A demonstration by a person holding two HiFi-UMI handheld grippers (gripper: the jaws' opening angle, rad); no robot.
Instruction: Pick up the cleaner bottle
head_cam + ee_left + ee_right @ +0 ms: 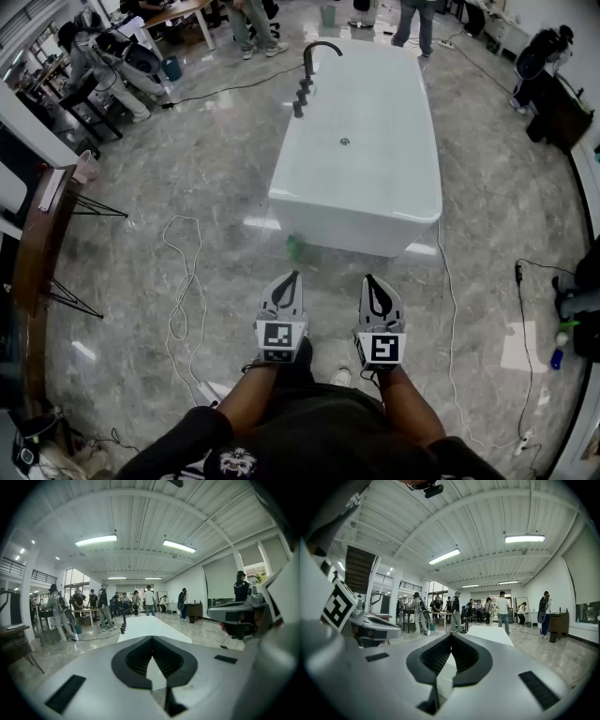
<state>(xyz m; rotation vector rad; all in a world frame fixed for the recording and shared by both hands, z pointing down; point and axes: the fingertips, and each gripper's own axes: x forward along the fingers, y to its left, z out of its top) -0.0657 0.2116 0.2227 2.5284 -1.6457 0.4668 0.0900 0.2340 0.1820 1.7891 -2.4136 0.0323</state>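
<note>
head view: left gripper (292, 277) and right gripper (372, 280) are held side by side, each with its jaws closed tip to tip on themselves, as both gripper views confirm. the green cleaner bottle (293, 247) sits on the floor (187, 187) just ahead of the left jaws, apart from them, at the near end of the white bathtub (412, 202). a drain (344, 142) lies in the tub's basin.

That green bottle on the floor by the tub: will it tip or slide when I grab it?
Probably light: the green bottle looks small beside the tub. It may skid if nudged, since the floor is glossy. It is too blurred to judge its shape, so tipping is uncertain.
</note>
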